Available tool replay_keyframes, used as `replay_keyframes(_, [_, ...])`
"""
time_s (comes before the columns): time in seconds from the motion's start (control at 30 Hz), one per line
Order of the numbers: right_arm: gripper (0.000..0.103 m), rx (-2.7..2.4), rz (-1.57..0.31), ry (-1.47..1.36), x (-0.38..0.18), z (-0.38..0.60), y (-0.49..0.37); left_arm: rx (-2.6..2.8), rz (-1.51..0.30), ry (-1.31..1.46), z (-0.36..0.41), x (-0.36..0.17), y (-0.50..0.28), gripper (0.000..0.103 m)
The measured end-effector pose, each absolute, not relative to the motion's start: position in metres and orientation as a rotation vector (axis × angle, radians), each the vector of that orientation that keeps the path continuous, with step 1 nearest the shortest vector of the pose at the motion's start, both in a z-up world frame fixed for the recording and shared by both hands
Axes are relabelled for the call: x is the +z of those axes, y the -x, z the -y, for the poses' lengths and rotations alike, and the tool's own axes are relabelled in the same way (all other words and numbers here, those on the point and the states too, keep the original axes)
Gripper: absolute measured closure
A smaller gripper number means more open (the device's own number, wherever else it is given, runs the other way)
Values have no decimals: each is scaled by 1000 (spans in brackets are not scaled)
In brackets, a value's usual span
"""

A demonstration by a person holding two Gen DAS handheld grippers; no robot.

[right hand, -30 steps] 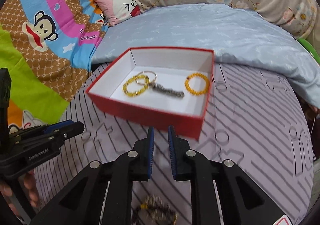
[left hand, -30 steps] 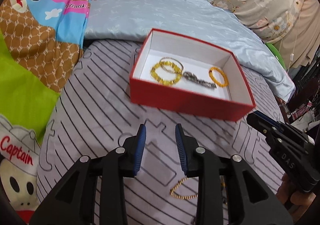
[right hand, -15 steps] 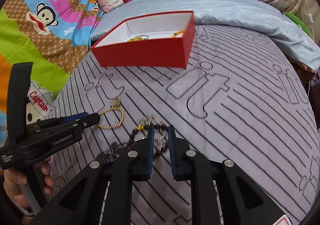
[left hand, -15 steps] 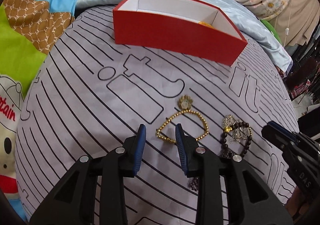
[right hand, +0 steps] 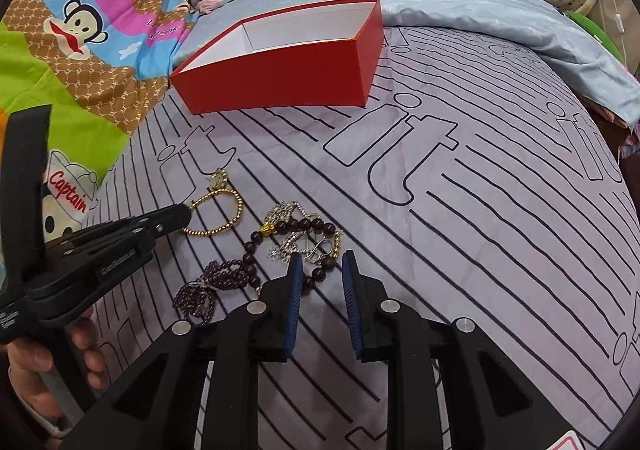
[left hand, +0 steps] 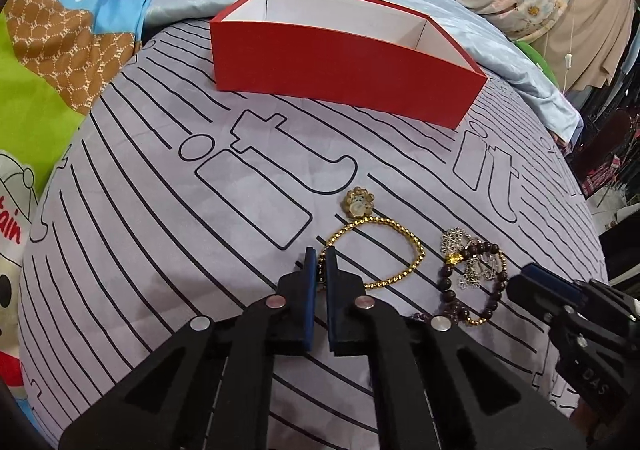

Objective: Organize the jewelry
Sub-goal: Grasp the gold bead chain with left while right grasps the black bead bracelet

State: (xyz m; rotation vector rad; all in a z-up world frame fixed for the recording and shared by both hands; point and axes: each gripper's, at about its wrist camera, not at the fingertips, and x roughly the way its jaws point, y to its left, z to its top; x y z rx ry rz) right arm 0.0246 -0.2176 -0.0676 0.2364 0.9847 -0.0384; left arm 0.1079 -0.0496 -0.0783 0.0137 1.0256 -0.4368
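A gold bead bracelet (left hand: 394, 250) with a round charm lies on the grey striped bedcover; it also shows in the right wrist view (right hand: 224, 214). My left gripper (left hand: 320, 256) is shut on the bracelet's near left end. A dark brown bead bracelet (right hand: 296, 234) with silver pieces lies beside it, also in the left wrist view (left hand: 472, 274). My right gripper (right hand: 320, 262) is open, its fingers on either side of that bracelet's near edge. The red box (left hand: 344, 62) stands further back, its contents hidden by its wall.
A purple bead bracelet (right hand: 216, 282) lies left of my right gripper. A light blue pillow (right hand: 460, 2) lies behind the box (right hand: 288, 70). A cartoon blanket (right hand: 72, 42) covers the left side. The bed drops off at the right.
Both grippers dropped low over the bedcover and moved up to the jewelry. The left gripper closed on the gold bracelet's end. The right gripper opened around the dark bead bracelet.
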Motion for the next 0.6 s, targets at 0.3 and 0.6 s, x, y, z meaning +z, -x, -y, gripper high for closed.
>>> replay_keyframes(0.3, [87, -38, -1003, -235, -79, 219, -35, -464, -1045, 43, 40, -71, -102, 100])
replay_keyframes(0.6, [96, -23, -975, -257, -69, 220, -26, -482, -1030, 61, 34, -57, -91, 100])
